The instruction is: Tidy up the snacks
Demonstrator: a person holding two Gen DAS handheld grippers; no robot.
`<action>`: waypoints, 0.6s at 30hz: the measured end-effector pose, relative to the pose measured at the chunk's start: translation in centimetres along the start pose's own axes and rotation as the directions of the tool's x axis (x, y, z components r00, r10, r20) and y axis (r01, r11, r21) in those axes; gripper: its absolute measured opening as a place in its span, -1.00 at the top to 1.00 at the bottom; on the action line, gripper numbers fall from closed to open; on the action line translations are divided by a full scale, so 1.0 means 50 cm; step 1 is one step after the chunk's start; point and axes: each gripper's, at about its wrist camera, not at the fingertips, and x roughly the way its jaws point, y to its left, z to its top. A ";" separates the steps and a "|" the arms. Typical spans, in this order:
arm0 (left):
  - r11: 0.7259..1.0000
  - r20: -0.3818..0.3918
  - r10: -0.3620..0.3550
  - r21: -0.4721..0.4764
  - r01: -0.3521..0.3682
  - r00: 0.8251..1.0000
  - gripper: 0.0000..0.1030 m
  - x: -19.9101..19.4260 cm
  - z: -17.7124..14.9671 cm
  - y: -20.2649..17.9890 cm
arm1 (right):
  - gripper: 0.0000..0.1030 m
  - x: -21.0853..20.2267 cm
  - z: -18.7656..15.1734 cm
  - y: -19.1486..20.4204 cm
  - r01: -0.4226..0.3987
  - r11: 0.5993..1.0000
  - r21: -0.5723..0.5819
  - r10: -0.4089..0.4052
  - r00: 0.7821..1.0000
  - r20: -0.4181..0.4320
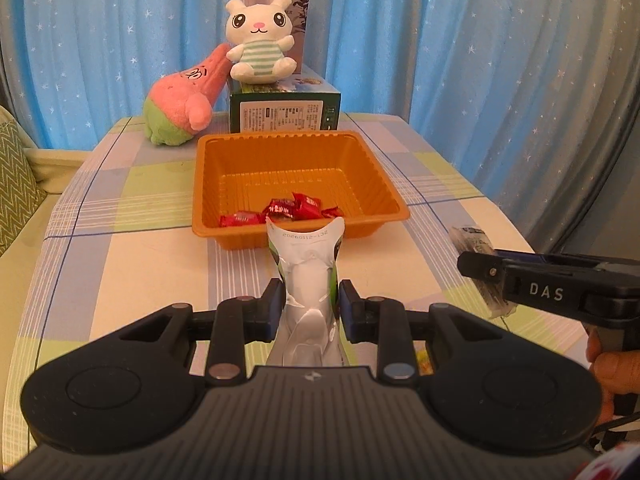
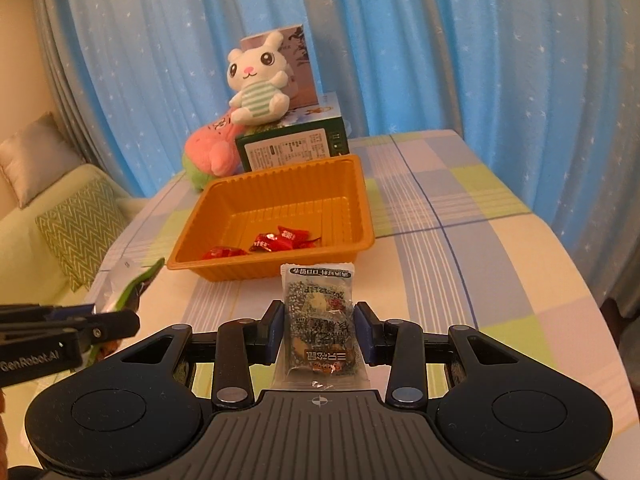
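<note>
Orange plastic fills the middle of your left wrist view: the ribbed tray (image 1: 300, 184) sits on the checked tablecloth (image 1: 120, 240), with a few red wrapped candies (image 1: 286, 210) lying near its front wall. Your left gripper (image 1: 311, 298) is clamped on a silver and green snack pouch (image 1: 310, 276), the blue pads pressing its sides, and the pouch's printed top edge stands up just short of the tray's near rim. Behind the tray a dark green box (image 1: 284, 110) carries a white bunny plush (image 1: 260, 40), and a pink and green plush (image 1: 184, 100) leans against the box's left side. At the right edge your right gripper (image 1: 476, 268) comes in sideways, pinching a clear packet (image 1: 474, 242), with your hand (image 1: 612, 364) on its handle.

In your right wrist view, your right gripper (image 2: 319, 328) is closed on a clear speckled snack packet (image 2: 318, 320), which is held upright between the blue pads, its sealed top edge near the front rim of the orange tray (image 2: 280, 196). The red candies (image 2: 276, 240) lie in the tray's near half. The green box (image 2: 292, 146), bunny (image 2: 258, 84) and pink plush (image 2: 212, 148) stand beyond it. At the left edge your left gripper (image 2: 120, 320) shows side-on, holding the green and silver pouch (image 2: 132, 288) above the table's left side, beside a sofa with a patterned cushion (image 2: 80, 228).
</note>
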 end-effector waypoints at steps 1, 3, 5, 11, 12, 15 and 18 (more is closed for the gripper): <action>1.000 0.001 -0.004 -0.001 0.004 1.000 0.48 0.004 0.008 0.003 | 0.26 0.009 0.007 0.001 -0.001 1.000 -0.008 0.001 1.000 -0.004; 1.000 0.004 -0.012 0.000 0.012 1.000 0.48 0.013 0.023 0.006 | 0.26 0.027 0.021 0.000 -0.005 1.000 -0.022 0.004 1.000 -0.013; 1.000 0.006 -0.018 0.002 0.018 1.000 0.48 0.023 0.039 0.010 | 0.26 0.043 0.034 -0.001 -0.006 0.999 -0.032 0.005 1.000 -0.020; 1.000 0.013 -0.019 0.011 0.019 1.000 0.48 0.056 0.086 0.021 | 0.26 0.090 0.079 -0.001 -0.006 0.998 -0.064 0.004 0.999 -0.036; 1.000 0.015 -0.016 0.017 0.015 1.000 0.48 0.061 0.094 0.022 | 0.26 0.098 0.088 -0.002 -0.007 0.998 -0.068 0.005 0.999 -0.037; 1.000 0.025 -0.016 0.018 0.016 1.000 0.48 0.077 0.122 0.027 | 0.26 0.118 0.112 -0.002 -0.006 0.997 -0.079 0.003 0.999 -0.036; 1.000 0.025 -0.023 0.003 0.023 0.999 0.48 0.096 0.148 0.037 | 0.26 0.139 0.135 -0.002 -0.007 0.996 -0.091 0.004 0.999 -0.037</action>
